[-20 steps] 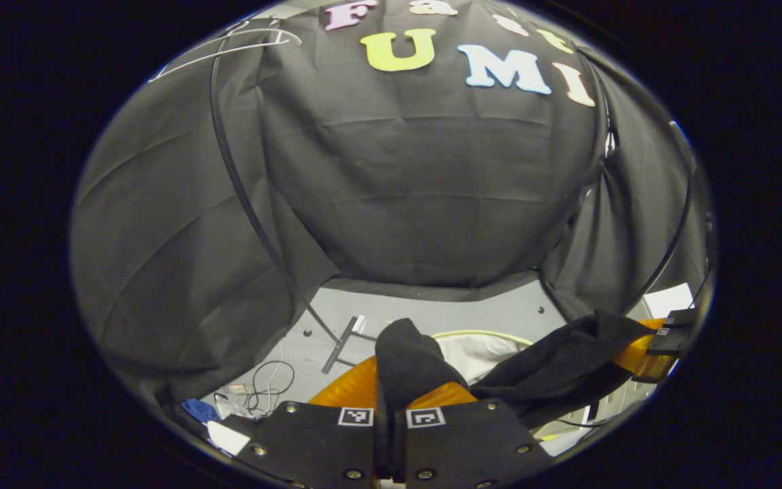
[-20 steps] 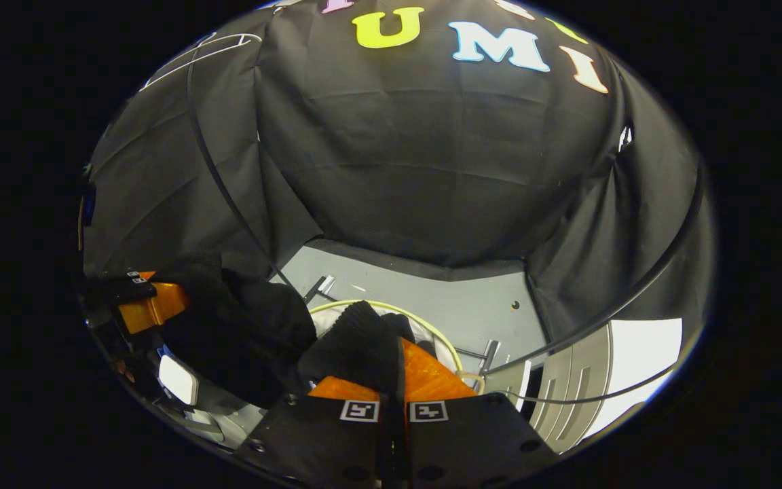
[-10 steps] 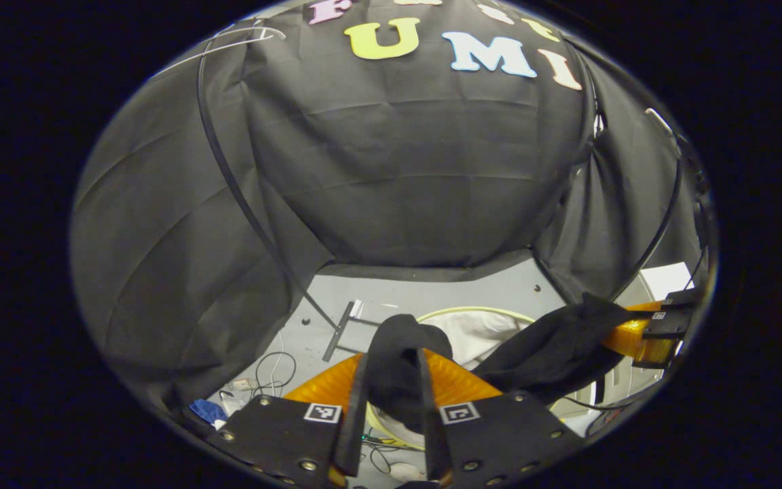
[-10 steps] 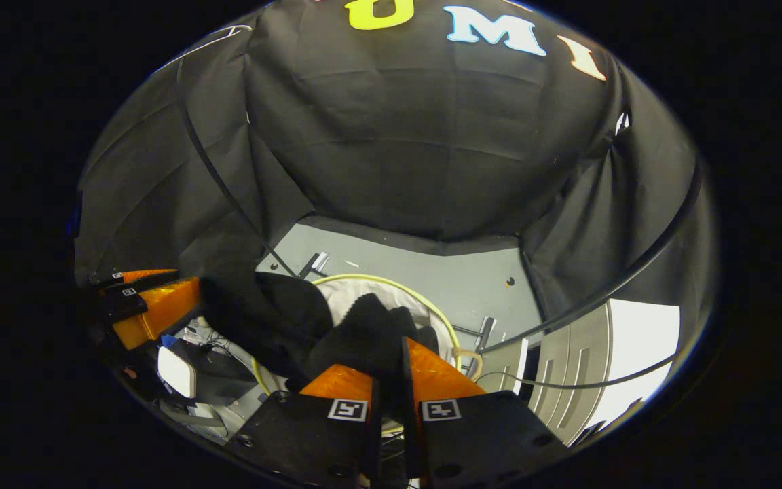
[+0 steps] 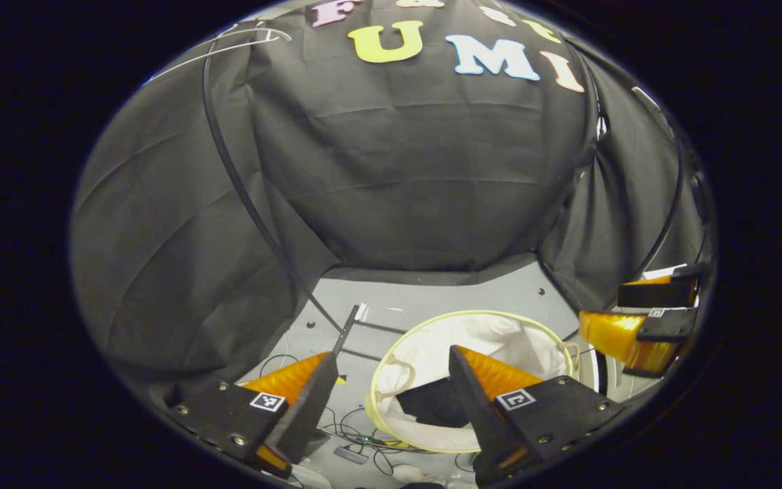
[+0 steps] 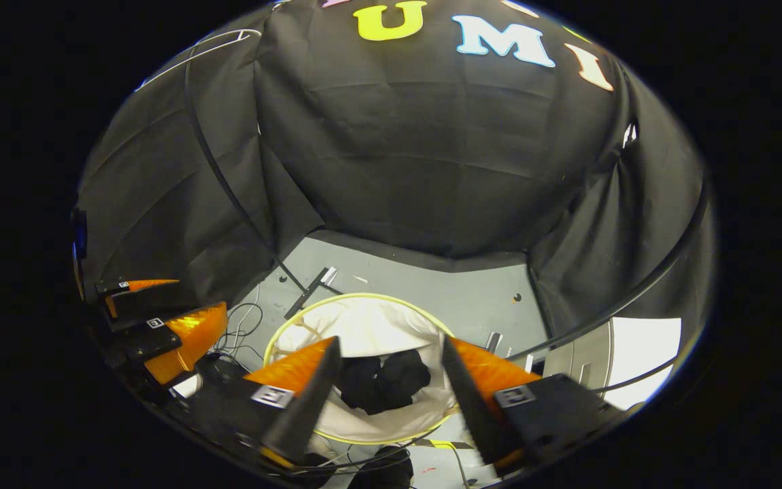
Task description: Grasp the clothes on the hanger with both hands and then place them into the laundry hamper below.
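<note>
We noted the left gripper spread wide and empty, the dark clothes bunched inside the laundry hamper directly below and between both tools, and the right gripper likewise spread, sitting more squarely over the heap.

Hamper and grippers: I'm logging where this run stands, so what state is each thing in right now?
Left gripper: open, holding nothing, above the hamper.
Right gripper: open, holding nothing, above the hamper.
Black clothes: released, lying bunched inside the hamper.
Laundry hamper: upright on the floor, mouth open, clothes inside.
</note>
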Demonstrator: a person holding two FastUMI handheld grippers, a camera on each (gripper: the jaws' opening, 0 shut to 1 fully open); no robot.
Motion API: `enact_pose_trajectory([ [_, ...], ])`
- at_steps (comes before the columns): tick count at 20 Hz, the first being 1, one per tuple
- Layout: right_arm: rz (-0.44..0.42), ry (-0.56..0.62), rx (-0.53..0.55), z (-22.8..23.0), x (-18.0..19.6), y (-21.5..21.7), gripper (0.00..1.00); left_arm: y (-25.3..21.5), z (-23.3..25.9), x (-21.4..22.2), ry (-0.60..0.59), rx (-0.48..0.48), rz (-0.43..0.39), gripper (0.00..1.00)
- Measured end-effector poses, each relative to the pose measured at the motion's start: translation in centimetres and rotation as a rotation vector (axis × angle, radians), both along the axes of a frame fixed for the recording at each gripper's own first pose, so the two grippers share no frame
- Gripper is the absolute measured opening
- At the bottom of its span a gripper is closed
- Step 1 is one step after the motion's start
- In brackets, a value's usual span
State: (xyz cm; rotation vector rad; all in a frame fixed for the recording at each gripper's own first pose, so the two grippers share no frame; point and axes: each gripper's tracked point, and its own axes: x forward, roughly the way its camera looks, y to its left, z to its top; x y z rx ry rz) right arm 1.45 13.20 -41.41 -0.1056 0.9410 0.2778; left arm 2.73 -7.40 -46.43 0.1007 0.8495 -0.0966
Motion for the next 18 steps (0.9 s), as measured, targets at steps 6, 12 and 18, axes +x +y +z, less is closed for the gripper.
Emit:
enact_pose_trajectory([
  [6, -0.009, -0.041, -0.009, 1.2, -0.3, -0.2, 0.96, 0.8, 2.1, 0.3, -0.035, 0.014, -0.005, 0.96],
  [12, -0.06, -0.24, -0.008, 10.3, 0.4, -1.1, 0.96, 0.8, 10.8, 1.4, -0.179, -0.04, -0.043, 0.96],
  [18, -0.155, -0.473, -0.004, 21.3, -2.9, -1.5, 0.96, 3.8, 21.2, 0.2, -0.344, -0.115, -0.108, 0.96],
])
